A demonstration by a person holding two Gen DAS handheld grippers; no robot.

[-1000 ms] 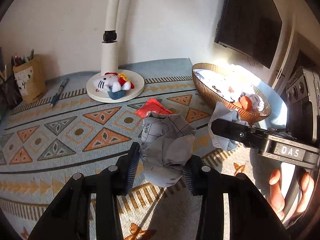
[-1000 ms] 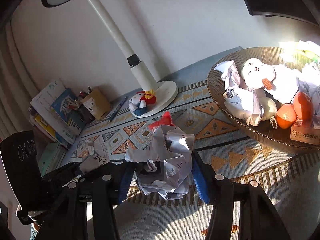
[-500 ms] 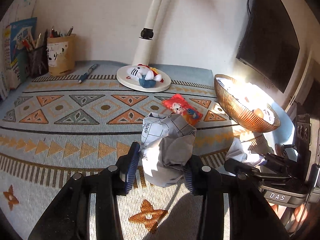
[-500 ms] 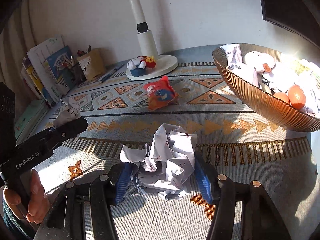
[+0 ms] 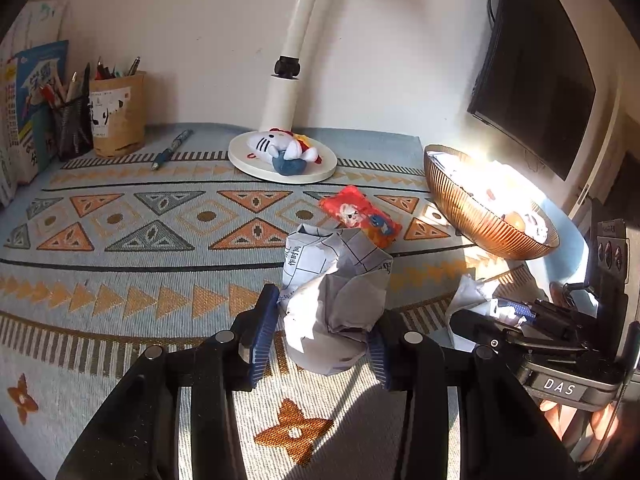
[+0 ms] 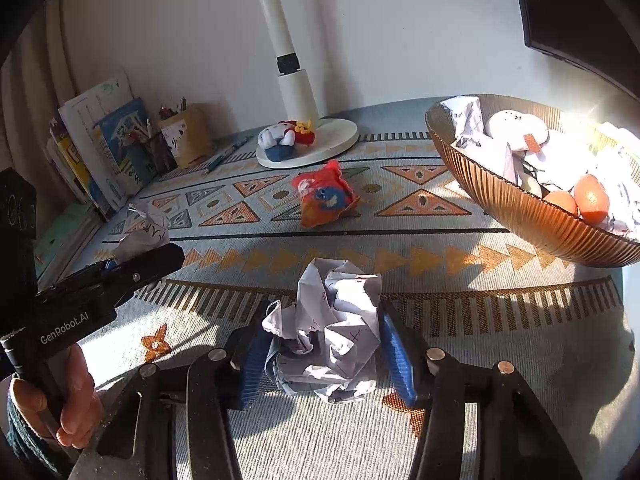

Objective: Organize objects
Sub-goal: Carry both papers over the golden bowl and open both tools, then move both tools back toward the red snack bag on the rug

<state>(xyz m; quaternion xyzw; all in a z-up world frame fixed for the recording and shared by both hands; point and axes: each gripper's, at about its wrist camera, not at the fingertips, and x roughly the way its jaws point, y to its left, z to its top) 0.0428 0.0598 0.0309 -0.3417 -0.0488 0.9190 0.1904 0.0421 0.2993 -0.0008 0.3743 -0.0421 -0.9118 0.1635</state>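
Paper, crumpled into two balls, fills both tools. The left gripper [image 5: 320, 336] pinches a printed paper ball [image 5: 334, 300], well left of the ribbed amber bowl [image 6: 520, 200]. The right gripper [image 6: 326, 350], its jaws having just been closing, squeezes a scribbled paper wad [image 6: 332, 332] near that bowl, below its rim.

The lamp [image 5: 298, 40] is cut off at the top edge, its head out of sight. The books [image 5: 24, 96] run past the left edge. Glare washes out the bowl's [image 5: 480, 208] contents in the left wrist view.
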